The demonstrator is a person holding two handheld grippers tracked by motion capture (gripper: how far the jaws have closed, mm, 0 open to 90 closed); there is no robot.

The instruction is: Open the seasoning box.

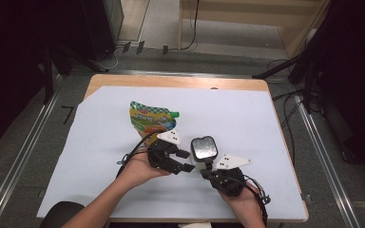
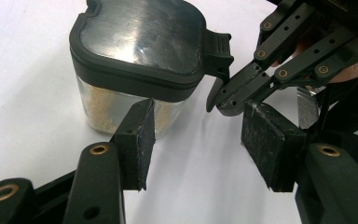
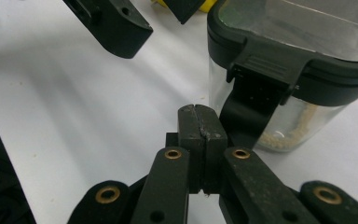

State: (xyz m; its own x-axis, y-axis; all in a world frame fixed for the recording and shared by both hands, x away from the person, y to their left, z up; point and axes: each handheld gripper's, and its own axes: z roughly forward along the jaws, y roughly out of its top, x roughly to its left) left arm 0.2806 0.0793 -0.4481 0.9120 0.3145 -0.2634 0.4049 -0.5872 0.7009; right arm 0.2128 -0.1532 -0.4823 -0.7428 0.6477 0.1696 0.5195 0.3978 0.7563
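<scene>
**Two grippers flank the lidded container**

A colourful pouch [image 1: 151, 121] lies up-left of centre on the white sheet [image 1: 247, 118] covering the bench [image 1: 171, 81], just behind the left gripper [image 1: 186, 160]. The container [image 1: 204, 148] stands mid-frame between both grippers. Left jaws released, nothing between them; container just beyond. Right gripper [image 1: 208, 167] clenched empty, tips under the lid latch [image 3: 265, 70]. Clear walls, black lid, pale grains inside.

Tabletop [image 1: 180, 81]: light wood, rectangular, its bare edge showing along the far side and right rim. A large pale blue-white sheet [image 1: 247, 118] covers almost all of it. Directly on the sheet: a clear square jar with a black latched lid [image 1: 204, 147], pale grains inside, near the middle; a green-and-yellow printed pouch with a green cap [image 1: 150, 119], lying flat, farther back and left, apart from the jar.
</scene>
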